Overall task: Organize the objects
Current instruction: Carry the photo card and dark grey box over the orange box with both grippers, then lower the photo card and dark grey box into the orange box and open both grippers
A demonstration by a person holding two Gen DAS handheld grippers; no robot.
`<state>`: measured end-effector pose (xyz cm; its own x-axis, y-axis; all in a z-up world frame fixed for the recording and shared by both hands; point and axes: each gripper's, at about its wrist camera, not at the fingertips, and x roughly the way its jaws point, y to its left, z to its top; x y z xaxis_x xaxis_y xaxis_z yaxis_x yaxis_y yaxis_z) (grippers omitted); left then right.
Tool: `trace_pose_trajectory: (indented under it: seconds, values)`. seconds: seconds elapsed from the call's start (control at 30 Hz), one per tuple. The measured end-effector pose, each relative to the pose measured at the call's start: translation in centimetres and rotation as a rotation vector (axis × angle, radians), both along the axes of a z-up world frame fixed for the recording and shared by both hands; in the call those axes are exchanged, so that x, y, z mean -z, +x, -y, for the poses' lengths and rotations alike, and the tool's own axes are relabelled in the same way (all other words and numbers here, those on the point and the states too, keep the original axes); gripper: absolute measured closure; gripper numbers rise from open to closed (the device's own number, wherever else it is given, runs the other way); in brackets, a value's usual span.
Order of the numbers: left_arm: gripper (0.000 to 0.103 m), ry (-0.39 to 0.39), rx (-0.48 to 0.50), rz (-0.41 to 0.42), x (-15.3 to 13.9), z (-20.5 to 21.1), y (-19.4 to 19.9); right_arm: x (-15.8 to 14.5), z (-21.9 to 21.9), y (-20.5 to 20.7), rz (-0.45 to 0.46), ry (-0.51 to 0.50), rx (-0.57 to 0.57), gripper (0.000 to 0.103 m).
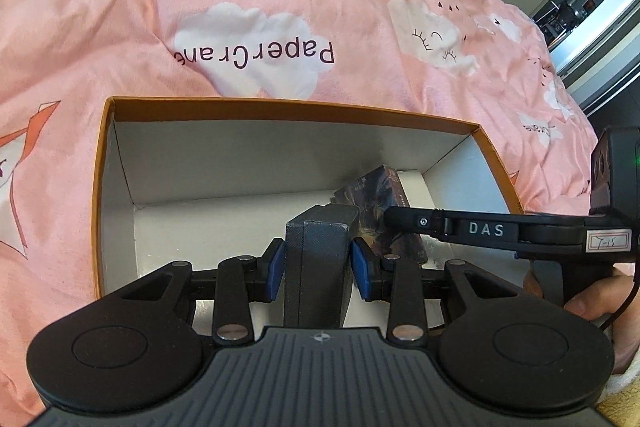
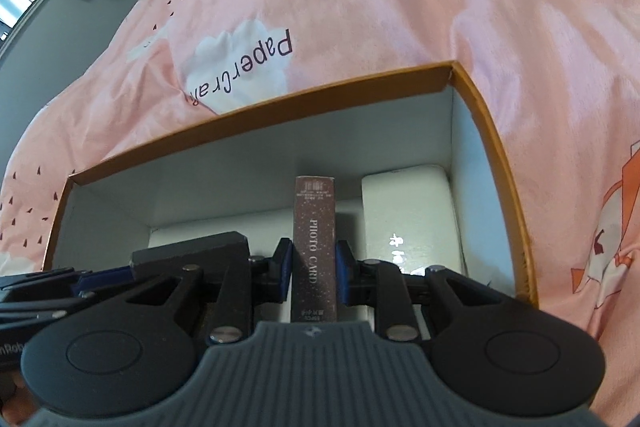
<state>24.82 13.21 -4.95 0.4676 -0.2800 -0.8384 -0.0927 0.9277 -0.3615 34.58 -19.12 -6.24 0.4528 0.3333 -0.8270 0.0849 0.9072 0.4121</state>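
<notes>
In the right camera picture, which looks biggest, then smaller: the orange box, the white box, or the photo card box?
1. Orange box
2. White box
3. Photo card box, held by the right gripper

The last two look close in size; the held one is nearer, so unsure.

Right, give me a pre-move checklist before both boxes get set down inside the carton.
1. Left tongs grip the dark grey box on both sides: ok.
2. Right tongs grip the photo card box on both sides: ok.
3. Both boxes are over the orange carton, inside its rim: ok.
4. Floor space is free at the carton's left: ok.
5. White box lies clear of the photo card box: ok, a gap shows.
6. The two held boxes are clear of each other: cannot tell, they sit close.
</notes>
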Motion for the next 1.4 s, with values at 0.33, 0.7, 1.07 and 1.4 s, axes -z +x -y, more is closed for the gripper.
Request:
trace_pose_trajectory:
  seconds: [0.33,0.7,1.07,1.4]
  values:
    - [0.064,-0.033,0.084,-0.092,-0.2,0.6,-2.0,-0.9,-0.6,-3.3,-0.153,0.027,-0.154,0.079]
    - [0.065,-0.108,0.107,-0.125,0.0,0.3,-3.5,-0.5,-0.8,-4.9,-0.268,0.009,-0.241,0.079]
    - [0.065,-0.093,0.182,-0.127,-0.9,0.4,-3.6,-2.9,-3.4,-5.9,-0.163,-0.239,-0.414,0.076]
    - [0.065,-0.051,0.254,-0.184,-1.2,0.5,-3.3,-1.7,-3.0,-3.5,-0.151,-0.242,-0.370,0.080]
